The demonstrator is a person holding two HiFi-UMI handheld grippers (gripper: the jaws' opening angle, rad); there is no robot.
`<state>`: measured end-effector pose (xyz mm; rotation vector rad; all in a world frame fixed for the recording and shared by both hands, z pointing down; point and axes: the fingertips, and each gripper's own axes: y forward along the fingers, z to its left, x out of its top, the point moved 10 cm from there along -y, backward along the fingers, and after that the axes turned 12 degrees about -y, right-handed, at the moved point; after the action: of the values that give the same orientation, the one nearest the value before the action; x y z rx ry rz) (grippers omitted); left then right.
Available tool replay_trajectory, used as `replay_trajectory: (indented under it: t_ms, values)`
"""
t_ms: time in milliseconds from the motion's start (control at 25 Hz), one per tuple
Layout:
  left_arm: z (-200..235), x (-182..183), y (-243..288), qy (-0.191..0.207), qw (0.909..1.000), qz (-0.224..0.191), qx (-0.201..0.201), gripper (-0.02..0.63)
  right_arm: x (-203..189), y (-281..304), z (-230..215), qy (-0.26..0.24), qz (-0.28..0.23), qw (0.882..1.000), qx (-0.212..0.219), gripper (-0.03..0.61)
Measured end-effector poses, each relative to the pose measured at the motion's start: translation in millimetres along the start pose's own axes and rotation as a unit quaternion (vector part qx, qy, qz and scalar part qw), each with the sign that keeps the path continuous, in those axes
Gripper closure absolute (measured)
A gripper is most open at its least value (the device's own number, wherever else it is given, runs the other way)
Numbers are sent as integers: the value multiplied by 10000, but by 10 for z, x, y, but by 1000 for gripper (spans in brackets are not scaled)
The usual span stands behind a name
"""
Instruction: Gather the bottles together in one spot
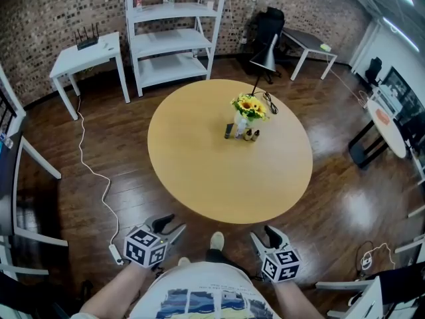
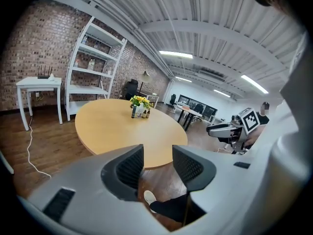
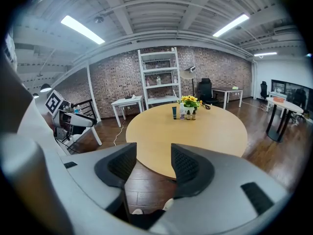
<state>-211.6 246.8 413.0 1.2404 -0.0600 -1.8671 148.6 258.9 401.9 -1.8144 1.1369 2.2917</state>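
Observation:
Several small bottles [image 1: 242, 133] stand close together on the round wooden table [image 1: 219, 178], right in front of a vase of sunflowers [image 1: 250, 106]: a dark one, a white one and two little amber ones. They show far off in the left gripper view as bottles [image 2: 139, 113] and in the right gripper view as bottles [image 3: 183, 112]. My left gripper [image 1: 174, 223] and right gripper [image 1: 261, 234] hover off the table's near edge, over the floor. Both stand open, with nothing between the left gripper's jaws [image 2: 157, 153] or the right gripper's jaws [image 3: 153, 153].
Behind the table stand a white shelf unit [image 1: 174, 32], a small white side table [image 1: 86, 52] and a floor lamp [image 1: 265, 52]. A white cable [image 1: 93, 171] trails over the wooden floor at left. A desk [image 1: 309, 45] and office chair sit at the back right.

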Motion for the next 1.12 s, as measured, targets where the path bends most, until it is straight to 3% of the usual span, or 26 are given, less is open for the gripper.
replay_trajectory:
  t_ms: [1120]
  values:
    - [165,-254,-143,-117,9999,22,44,451,-54,98,220,-263,226,9994,58,334]
